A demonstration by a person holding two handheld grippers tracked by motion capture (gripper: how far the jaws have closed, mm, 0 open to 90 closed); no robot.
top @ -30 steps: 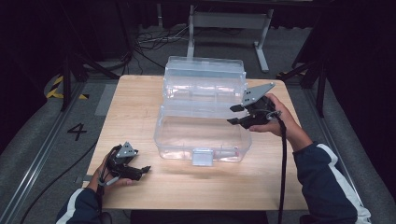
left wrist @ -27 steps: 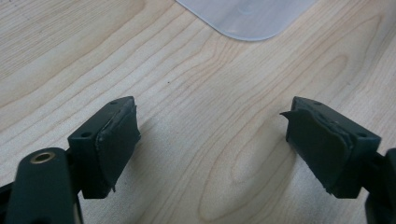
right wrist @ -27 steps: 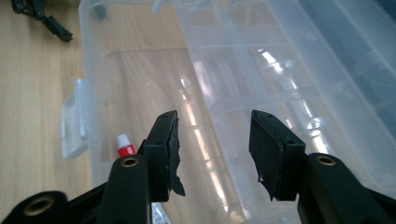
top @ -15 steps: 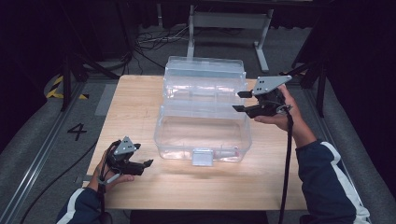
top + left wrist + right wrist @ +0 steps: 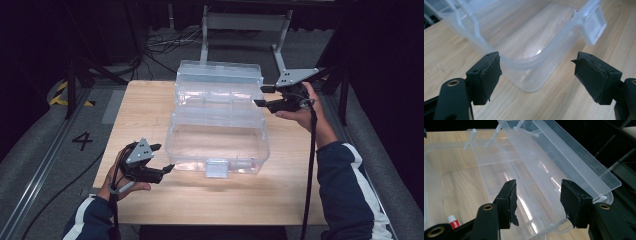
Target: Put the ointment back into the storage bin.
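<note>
Currently the left gripper (image 5: 161, 159) has its jaws spread with nothing between them; it sits just off the near left corner of the clear box (image 5: 218, 145), apart from the wall. In the left gripper view, the box's rounded corner (image 5: 529, 67) and white latch (image 5: 594, 26) lie beyond the pads. The right gripper (image 5: 264, 96) has its jaws apart, having just been opening, with nothing between them; it hovers beside the right end of the raised lid (image 5: 220, 75). The box stands open at the centre of the table (image 5: 145, 100). A small tube (image 5: 453, 222) with a red label lies on the box floor.
</note>
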